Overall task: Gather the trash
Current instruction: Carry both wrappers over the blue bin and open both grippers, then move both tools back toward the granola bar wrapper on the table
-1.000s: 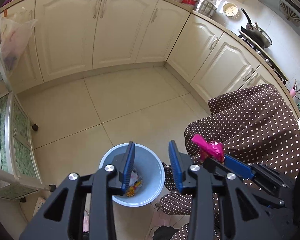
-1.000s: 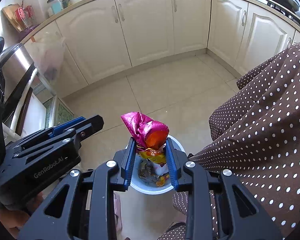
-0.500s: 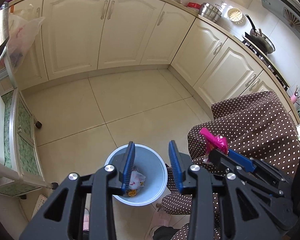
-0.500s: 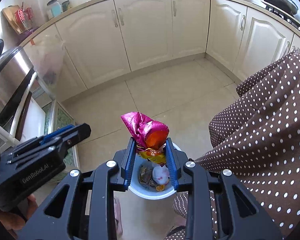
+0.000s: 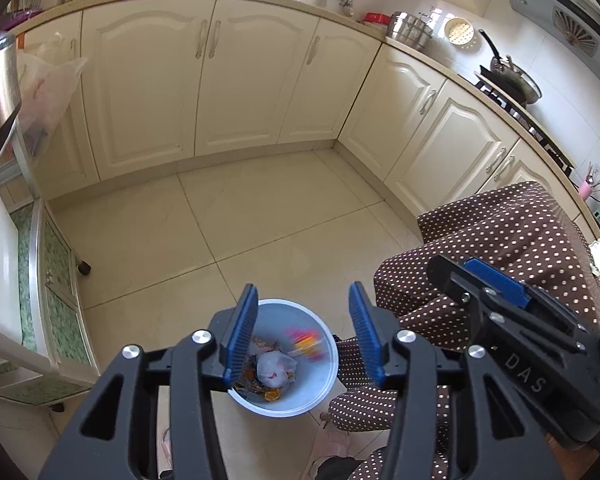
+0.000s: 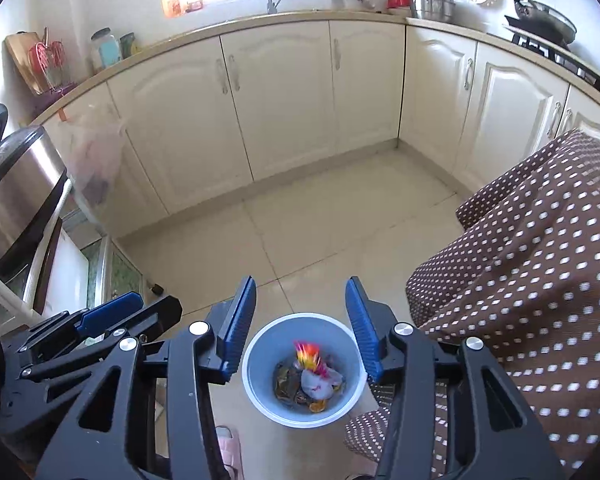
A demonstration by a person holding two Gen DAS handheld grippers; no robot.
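Right tongs (image 6: 300, 328) have just been opening, nothing between the blue pads now; the pink-orange wrapper (image 6: 309, 354) is a blur dropping into the pale blue bin (image 6: 260, 394) directly below. Left tongs (image 5: 303, 334) have also just been opening, empty too, hovering over the same bin (image 5: 324, 392). Bin stands on the tiled floor (image 6: 300, 232) beside a polka-dot cloth (image 6: 532, 288), with a white bag and other scraps already inside. This piece looks done; whether more trash is left elsewhere can't be told from these views.
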